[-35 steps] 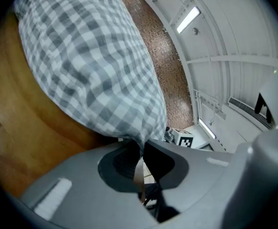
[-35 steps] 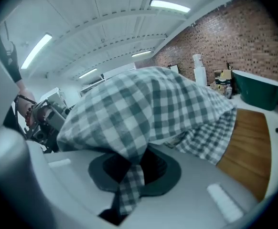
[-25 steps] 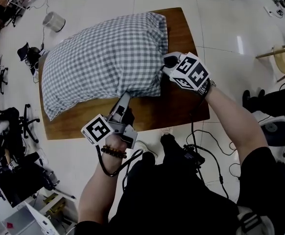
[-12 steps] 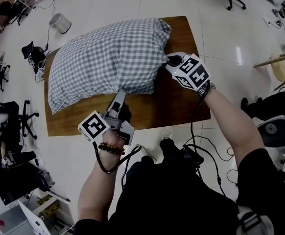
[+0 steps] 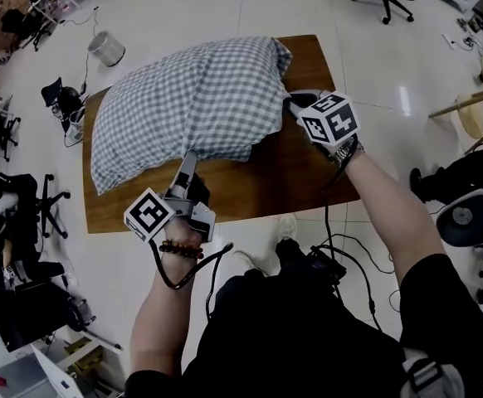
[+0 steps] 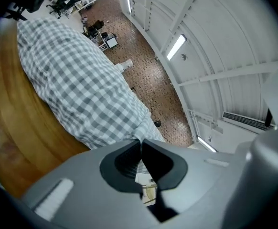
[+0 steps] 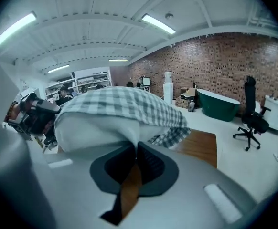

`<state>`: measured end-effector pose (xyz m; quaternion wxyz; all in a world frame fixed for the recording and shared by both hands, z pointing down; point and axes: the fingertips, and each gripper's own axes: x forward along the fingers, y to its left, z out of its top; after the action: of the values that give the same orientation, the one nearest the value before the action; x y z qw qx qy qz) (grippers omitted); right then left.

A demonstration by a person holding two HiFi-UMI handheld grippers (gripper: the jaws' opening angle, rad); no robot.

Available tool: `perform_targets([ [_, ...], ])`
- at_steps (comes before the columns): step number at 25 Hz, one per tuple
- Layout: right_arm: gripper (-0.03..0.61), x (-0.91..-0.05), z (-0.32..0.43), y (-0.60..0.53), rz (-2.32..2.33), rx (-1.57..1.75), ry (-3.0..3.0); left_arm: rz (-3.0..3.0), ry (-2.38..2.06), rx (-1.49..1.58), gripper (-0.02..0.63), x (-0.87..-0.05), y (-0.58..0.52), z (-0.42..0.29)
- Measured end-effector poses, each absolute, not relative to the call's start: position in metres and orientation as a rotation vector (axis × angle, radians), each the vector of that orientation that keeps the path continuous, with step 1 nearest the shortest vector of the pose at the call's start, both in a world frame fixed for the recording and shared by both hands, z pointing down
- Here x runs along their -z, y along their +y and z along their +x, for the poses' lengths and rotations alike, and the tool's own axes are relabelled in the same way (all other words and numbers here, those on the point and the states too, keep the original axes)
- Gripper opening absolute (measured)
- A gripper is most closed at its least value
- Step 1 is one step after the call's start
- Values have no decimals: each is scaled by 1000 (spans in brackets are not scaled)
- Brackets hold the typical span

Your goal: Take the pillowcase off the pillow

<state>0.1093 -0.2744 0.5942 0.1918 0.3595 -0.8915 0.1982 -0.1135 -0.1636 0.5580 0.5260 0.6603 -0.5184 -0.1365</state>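
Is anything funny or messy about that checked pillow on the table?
Only at the open end: the white pillow pokes out of the checked pillowcase, whose rumpled edge droops toward the table. The right gripper pinches the pillow there. Nothing is spilled or broken.

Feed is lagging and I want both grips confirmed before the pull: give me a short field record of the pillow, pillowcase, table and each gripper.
pillowcase: grey-and-white check, covers most of the pillow, lies on the table
pillow: white, bulges out of the case's open end in the right gripper view
table: brown wood, carries the pillow
left gripper: shut on the pillowcase's near edge
right gripper: shut on the white pillow at the open end
task state: case not yet off
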Motion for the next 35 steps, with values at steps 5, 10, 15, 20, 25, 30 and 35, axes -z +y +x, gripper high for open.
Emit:
perform_targets([
  [5, 8, -588, 99, -248, 1073, -523, -2443, 1683, -1174, 466, 5, -548, -153, -166],
  [10, 8, -602, 121, -240, 1130, -538, -2396, 1768, -1114, 592, 5, -556, -166, -183],
  [15, 8, -603, 141, -232, 1167, -560, -2359, 1732, -1151, 598, 5, -558, -169, -202],
  [20, 6, -611, 142, -218, 1178, -577, -2315, 1734, -1155, 562, 5, -565, -170, -223],
  [25, 8, -628, 130, -197, 1147, -609, -2279, 1747, -1114, 435, 6, -585, -156, -208],
  [30, 50, -635, 109, -173, 1081, -619, -2226, 1787, -1046, 260, 20, -586, -128, -185],
  [35, 149, -641, 112, -135, 982, -585, -2125, 1825, -909, 236, 173, -564, -103, -171],
])
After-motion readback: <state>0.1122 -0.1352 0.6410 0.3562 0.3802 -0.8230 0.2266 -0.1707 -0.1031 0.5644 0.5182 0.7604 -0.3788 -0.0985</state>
